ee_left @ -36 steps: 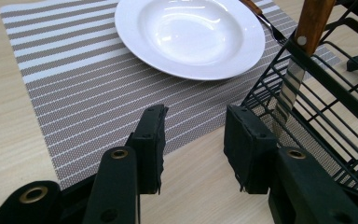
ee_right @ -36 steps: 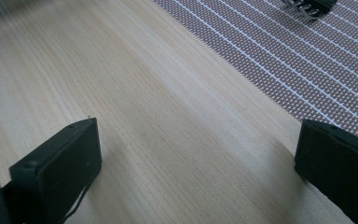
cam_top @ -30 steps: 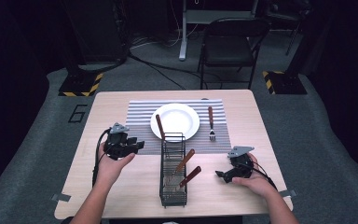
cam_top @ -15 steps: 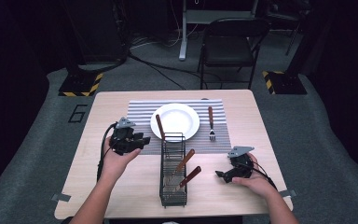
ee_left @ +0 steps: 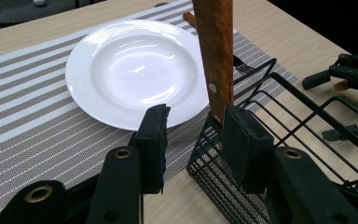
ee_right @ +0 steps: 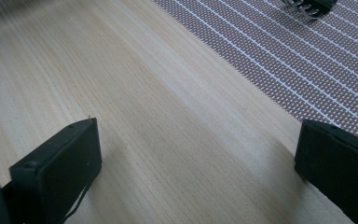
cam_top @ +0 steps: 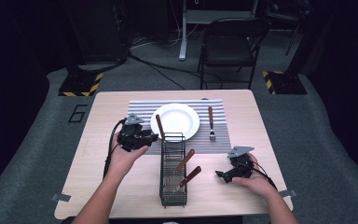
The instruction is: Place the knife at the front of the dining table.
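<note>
Reaching toward the black wire rack point(cam_top: 173, 170), the left hand-held gripper point(cam_top: 151, 137) has its jaws partly apart, with nothing pressed between them. The thing it goes for is the wooden-handled utensil point(ee_left: 216, 51) standing nearly upright at the far corner of the rack, close to the white plate point(cam_top: 175, 120) on the striped placemat point(cam_top: 140, 109). In the left gripper view that handle rises just behind and slightly inside the right-hand pad, near it but apparently not touching. The handle looks stiff, light and smooth-varnished, so it may slip under a loose pinch; the broad flat sides around the rivet seem the best place to grip, square across the wood. Its metal end is hidden down in the rack and could catch on the wires if pulled at an angle. Two more wooden-handled pieces point(cam_top: 185, 169) lean in the rack. The right hand-held gripper point(cam_top: 221, 174) rests on the surface point(cam_top: 102, 186) with jaws wide apart and empty, well away from the fork point(cam_top: 210, 122).
</note>
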Available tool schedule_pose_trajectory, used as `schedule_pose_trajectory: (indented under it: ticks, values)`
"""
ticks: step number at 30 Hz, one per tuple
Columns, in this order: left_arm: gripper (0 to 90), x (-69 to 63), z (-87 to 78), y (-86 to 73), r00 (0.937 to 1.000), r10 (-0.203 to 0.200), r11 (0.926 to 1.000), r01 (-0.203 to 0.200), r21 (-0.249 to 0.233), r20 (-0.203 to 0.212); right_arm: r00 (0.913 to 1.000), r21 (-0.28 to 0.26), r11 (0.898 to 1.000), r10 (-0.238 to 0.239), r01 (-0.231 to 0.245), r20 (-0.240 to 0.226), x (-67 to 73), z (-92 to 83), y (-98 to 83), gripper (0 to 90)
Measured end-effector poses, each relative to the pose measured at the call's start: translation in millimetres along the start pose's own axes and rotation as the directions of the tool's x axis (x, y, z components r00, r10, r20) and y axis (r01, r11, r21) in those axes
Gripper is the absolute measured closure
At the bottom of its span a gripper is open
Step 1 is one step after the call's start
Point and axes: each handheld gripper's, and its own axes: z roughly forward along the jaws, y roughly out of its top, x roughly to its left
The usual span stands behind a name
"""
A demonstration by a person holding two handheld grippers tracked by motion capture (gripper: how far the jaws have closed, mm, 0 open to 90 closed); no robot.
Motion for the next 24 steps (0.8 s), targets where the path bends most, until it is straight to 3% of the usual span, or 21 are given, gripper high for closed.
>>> schedule_pose_trajectory:
  ticks: [13, 24]
  values:
    - [61.0, -11.1, 12.6, 0.5, 0.9997, 0.007, 1.0, -0.007, 0.002, 0.025, 1.0, 0.0, 1.0, 0.0, 0.0, 0.0, 0.1, 0.0, 0.0, 0.0]
    - [68.6, -12.4, 23.6, -1.1, 0.9996, -0.014, 0.9998, 0.015, -0.012, 0.025, 1.0, 0.0, 1.0, 0.0, 0.0, 0.0, 0.0, 0.0, 0.0, 0.0]
